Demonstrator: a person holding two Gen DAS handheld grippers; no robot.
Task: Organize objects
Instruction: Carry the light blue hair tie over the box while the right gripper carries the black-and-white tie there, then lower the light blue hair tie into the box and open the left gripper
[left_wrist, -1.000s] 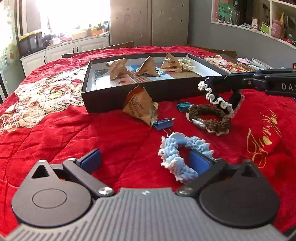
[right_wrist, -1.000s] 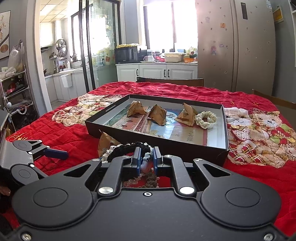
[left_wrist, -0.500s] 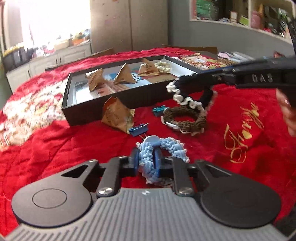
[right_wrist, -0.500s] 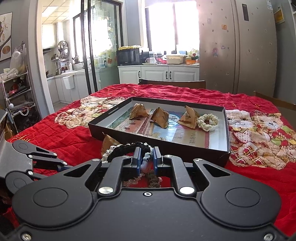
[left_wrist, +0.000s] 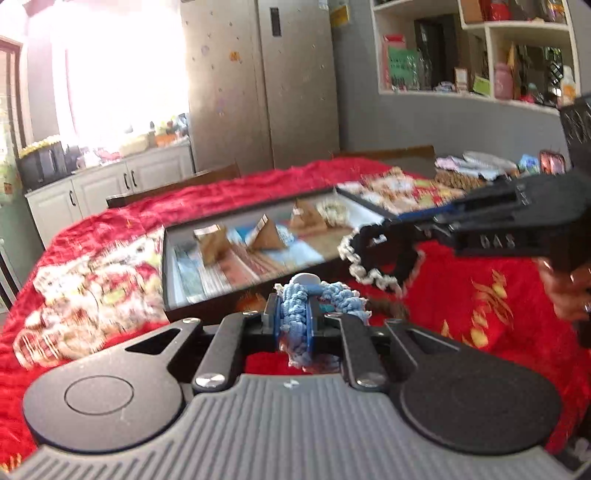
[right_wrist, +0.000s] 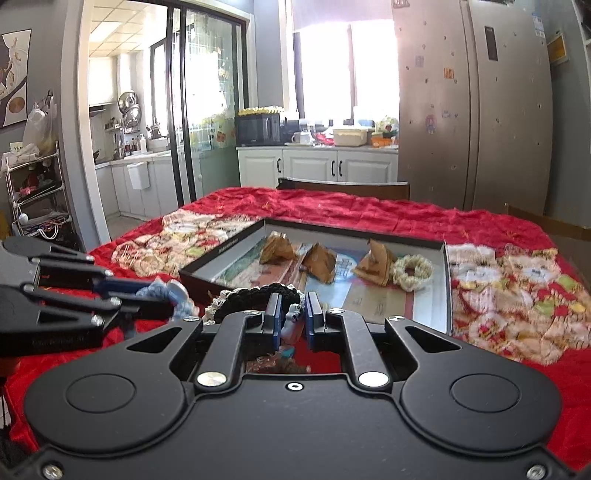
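My left gripper (left_wrist: 293, 312) is shut on a light blue crocheted scrunchie (left_wrist: 343, 299) and holds it above the red cloth. From the right wrist view, that same left gripper (right_wrist: 162, 299) hangs at the left with the blue scrunchie (right_wrist: 173, 290) in it. My right gripper (right_wrist: 291, 315) is shut on a black scrunchie with white trim (right_wrist: 255, 293), just in front of the black box (right_wrist: 218, 254). The box (left_wrist: 168, 273) holds three brown triangular packets (right_wrist: 319, 260) and a cream scrunchie (right_wrist: 412, 271). The left wrist view shows the right gripper (left_wrist: 369, 240) with the black scrunchie (left_wrist: 369, 271) dangling from it.
A red quilt (left_wrist: 110, 229) with patterned patches covers the table. Under my right gripper lies a brown scrunchie (right_wrist: 280, 365). A person's hand (left_wrist: 569, 291) grips the right tool. Chair backs, a fridge and cabinets stand beyond the table.
My left gripper closed on the blue scrunchie and lifted it off the cloth toward the box. The right gripper stayed nearly still, holding the black scrunchie.
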